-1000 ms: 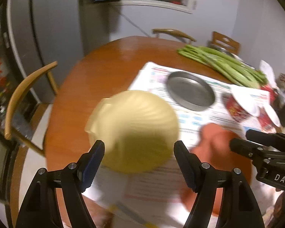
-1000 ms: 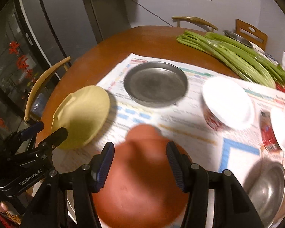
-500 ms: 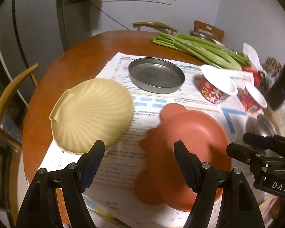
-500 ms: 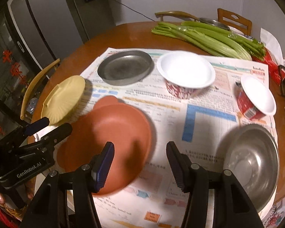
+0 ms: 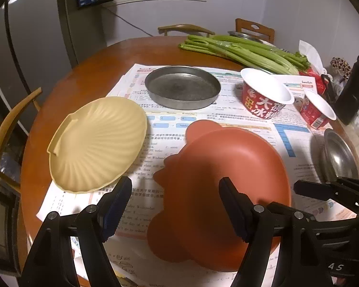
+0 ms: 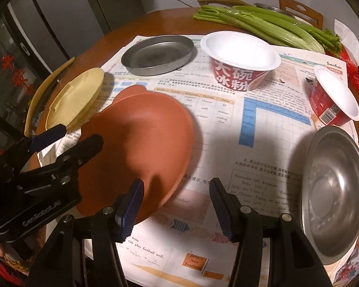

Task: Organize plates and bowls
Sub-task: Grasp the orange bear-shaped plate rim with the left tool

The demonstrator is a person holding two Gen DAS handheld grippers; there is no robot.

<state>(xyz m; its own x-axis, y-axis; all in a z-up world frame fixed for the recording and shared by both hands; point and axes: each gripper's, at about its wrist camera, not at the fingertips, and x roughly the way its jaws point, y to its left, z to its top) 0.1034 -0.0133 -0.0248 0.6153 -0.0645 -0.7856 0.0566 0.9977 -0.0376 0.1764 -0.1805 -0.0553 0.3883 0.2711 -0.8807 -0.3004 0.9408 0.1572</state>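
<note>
A yellow shell-shaped plate [image 5: 95, 143] lies at the table's left, also in the right wrist view [image 6: 74, 100]. A red-brown plate [image 5: 222, 181] lies beside it on newspaper [image 6: 263, 143], also in the right wrist view [image 6: 141, 148]. A flat metal pan [image 5: 182, 87] sits behind them. Two red paper bowls [image 6: 239, 59] [image 6: 332, 100] and a steel bowl [image 6: 335, 191] stand to the right. My left gripper [image 5: 176, 205] is open and empty above the red-brown plate's near edge. My right gripper [image 6: 176, 203] is open and empty, just right of that plate.
Celery stalks [image 5: 241, 50] lie at the table's far side. A dark bottle [image 5: 351, 91] and red packets stand at the far right. Wooden chairs [image 5: 9, 129] ring the round table. A refrigerator [image 6: 47, 19] stands to the left.
Both grippers have pulled back and up from the plates. The yellow and red-brown plates now lie on the table, free of the jaws. More of the table shows.
</note>
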